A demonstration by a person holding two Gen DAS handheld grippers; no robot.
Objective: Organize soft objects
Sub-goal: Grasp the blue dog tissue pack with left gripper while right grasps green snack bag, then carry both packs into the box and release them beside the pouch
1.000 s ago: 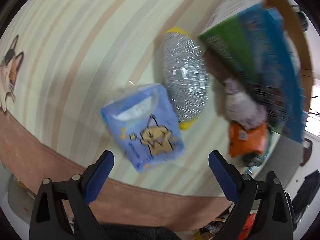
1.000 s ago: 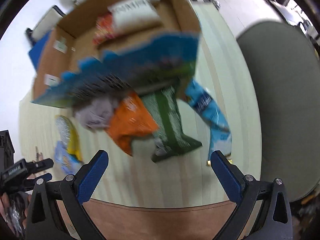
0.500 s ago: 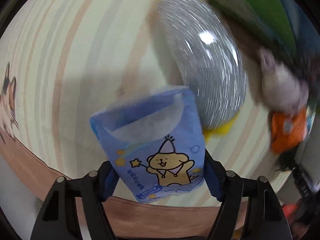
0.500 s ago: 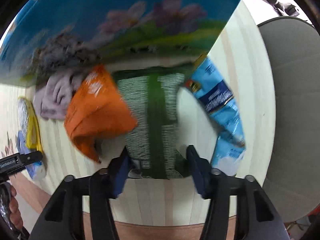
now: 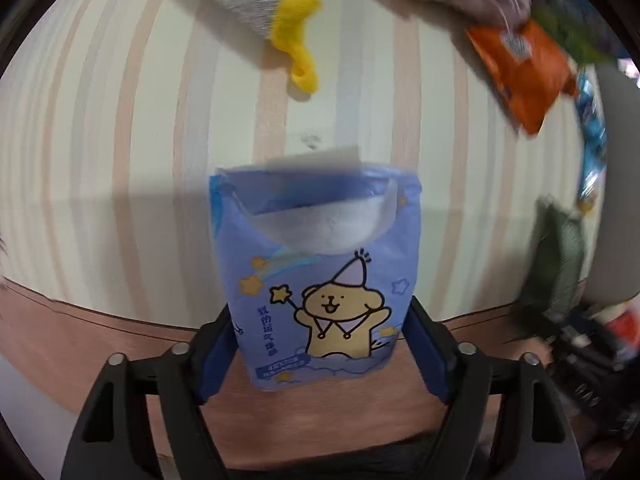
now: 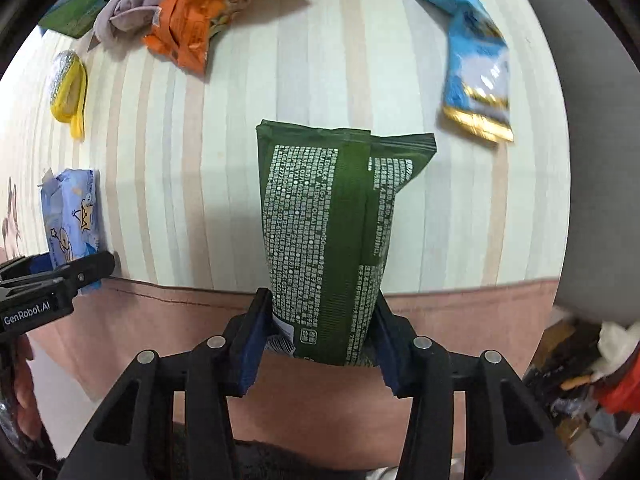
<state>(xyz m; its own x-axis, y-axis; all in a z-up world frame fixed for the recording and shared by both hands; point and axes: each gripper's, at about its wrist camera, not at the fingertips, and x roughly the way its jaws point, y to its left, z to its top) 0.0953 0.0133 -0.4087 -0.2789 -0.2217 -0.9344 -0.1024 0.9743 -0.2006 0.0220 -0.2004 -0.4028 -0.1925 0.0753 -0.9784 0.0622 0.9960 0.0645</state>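
My left gripper point(image 5: 320, 354) is shut on a blue tissue pack point(image 5: 318, 280) with a cartoon bear, held above the striped mat point(image 5: 120, 140). The pack also shows at the left of the right wrist view point(image 6: 72, 216), in the left gripper point(image 6: 60, 276). My right gripper point(image 6: 320, 340) is shut on the lower end of a green packet point(image 6: 332, 224) with white print, held above the mat.
On the mat lie a silver-and-yellow scrubber point(image 5: 280, 4), a grey cloth point(image 6: 132, 8), an orange packet point(image 6: 196, 12) and a light blue packet point(image 6: 476, 68). The mat's pink border point(image 6: 160, 320) runs along the near edge. A grey cushion point(image 6: 600, 160) lies to the right.
Both grippers went from open to shut: the left closed on the tissue pack, the right on the green packet. Both items are now lifted off the mat and drawn back.
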